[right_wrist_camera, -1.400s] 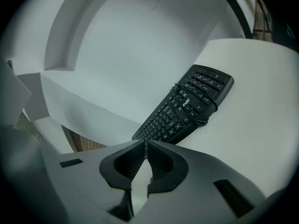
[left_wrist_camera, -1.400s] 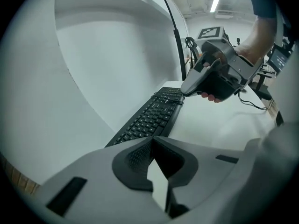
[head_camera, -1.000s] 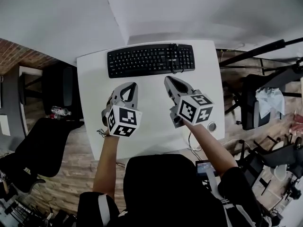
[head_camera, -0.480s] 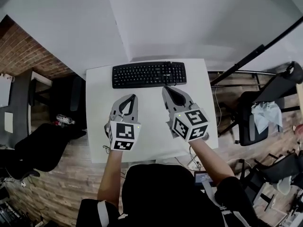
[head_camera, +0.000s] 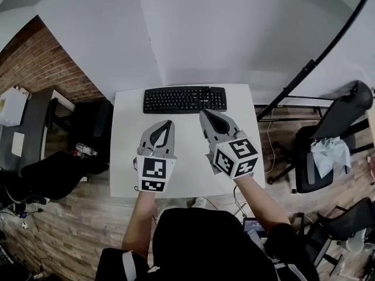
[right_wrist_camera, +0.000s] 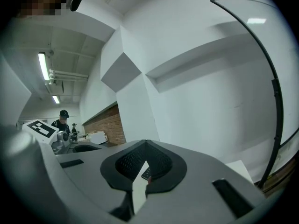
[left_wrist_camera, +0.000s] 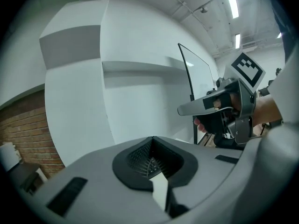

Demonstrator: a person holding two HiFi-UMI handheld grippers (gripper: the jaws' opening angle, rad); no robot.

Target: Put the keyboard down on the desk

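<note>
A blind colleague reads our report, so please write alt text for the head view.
A black keyboard lies flat at the far edge of a white desk. On the near side, the left claw and the right claw, both shut and empty, are held over the desk, apart from the keyboard.

Keyboard [head_camera: 184, 99] key legends too small to read, desk [head_camera: 126, 168] front edge partly hidden behind person's head [head_camera: 205, 233]

The keyboard [head_camera: 185, 99] was black matt plastic on a smooth, matt white desk [head_camera: 126, 151]. The left gripper [head_camera: 170, 122] and right gripper [head_camera: 201, 112] had grey matt plastic shells with black ribbed pads [left_wrist_camera: 140, 158]. The floor [head_camera: 76, 227] was wood planks, the side wall [head_camera: 53, 63] rough brick.
</note>
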